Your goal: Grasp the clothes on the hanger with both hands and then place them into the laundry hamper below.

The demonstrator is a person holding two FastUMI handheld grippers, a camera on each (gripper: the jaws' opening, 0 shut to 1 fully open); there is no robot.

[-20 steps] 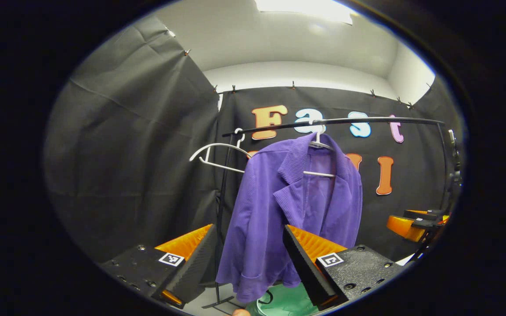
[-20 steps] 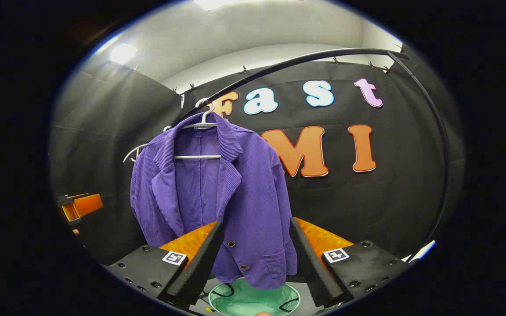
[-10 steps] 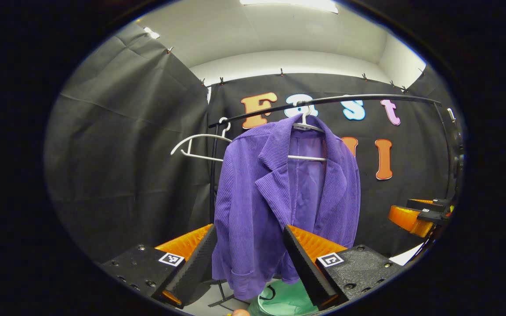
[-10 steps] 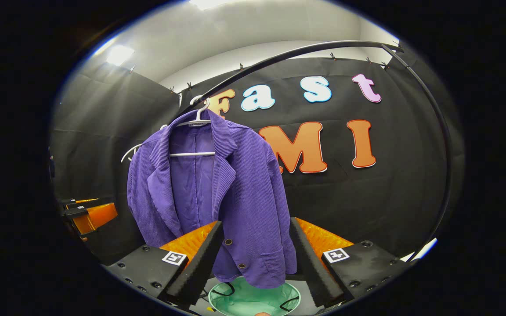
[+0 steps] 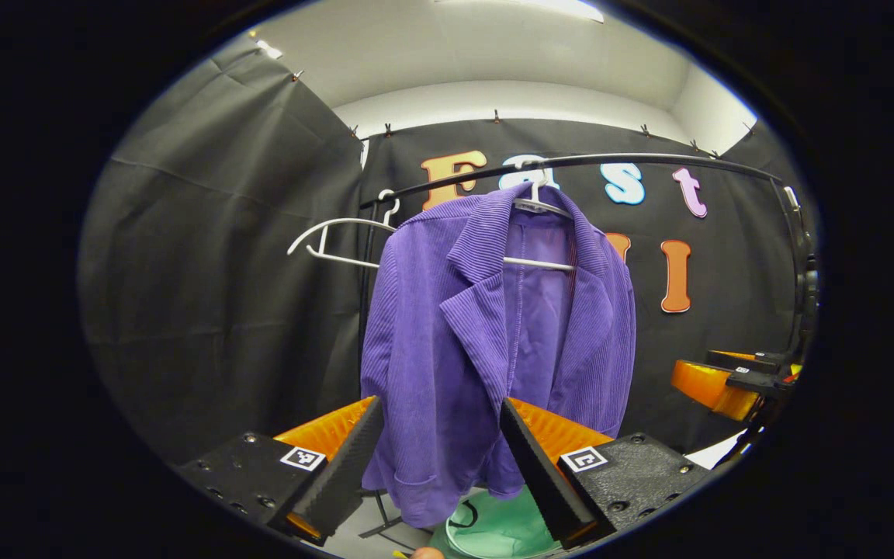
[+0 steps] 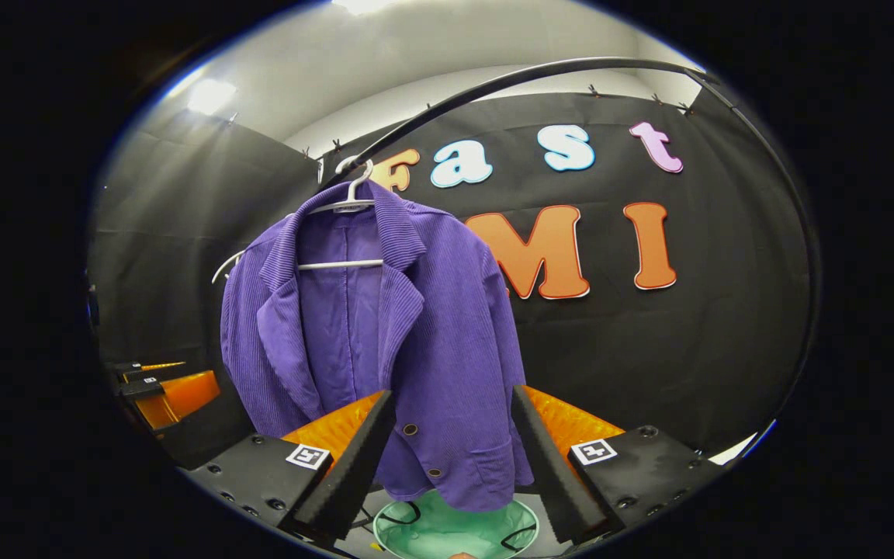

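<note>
Purple jacket hanging on white hanger near left end of rail, over green hamper. Left gripper and right gripper both wide open, holding nothing. Could snag on hanger and tip rail if tugged hard.

Black cloth walls, white ceiling, bright ceiling light
</note>
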